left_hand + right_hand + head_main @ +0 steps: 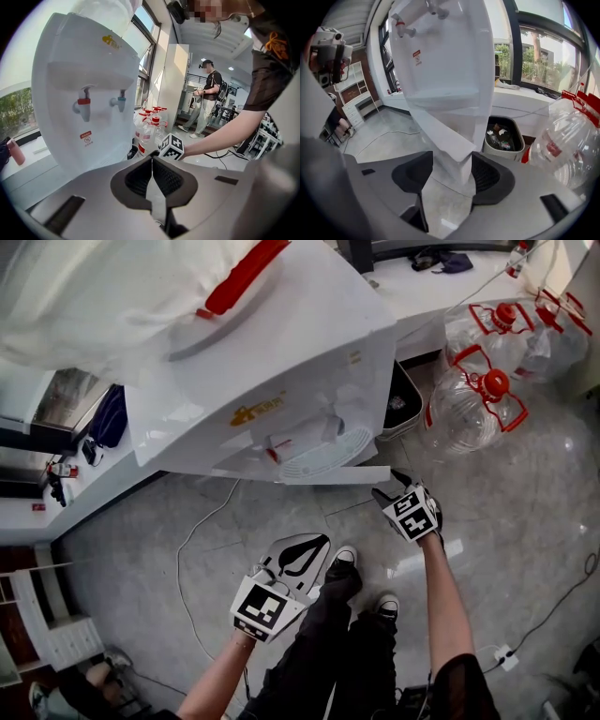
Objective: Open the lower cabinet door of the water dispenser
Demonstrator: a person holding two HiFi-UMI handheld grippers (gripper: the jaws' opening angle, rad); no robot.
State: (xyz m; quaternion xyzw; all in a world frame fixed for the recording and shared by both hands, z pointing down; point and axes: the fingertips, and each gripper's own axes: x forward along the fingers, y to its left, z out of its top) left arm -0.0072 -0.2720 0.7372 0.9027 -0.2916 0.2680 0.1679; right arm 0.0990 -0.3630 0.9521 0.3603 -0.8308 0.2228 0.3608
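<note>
Right gripper (451, 172), jaws wide apart, straddles the edge of the white cabinet door (446, 137). Left gripper (151, 161) is pinched together, empty.

The head view is looking steeply down from above the water dispenser (281, 371), taking in the floor (525, 549), the left gripper (305, 549) and the right gripper (392, 486). The left gripper view is sitting back and low, looking up along its fingers (138, 178) at the dispenser's tap face. The right gripper view is sitting close against the lower cabinet door (450, 140), facing the windows (543, 51). All three are sharing the dispenser and the water bottles (478, 399).
</note>
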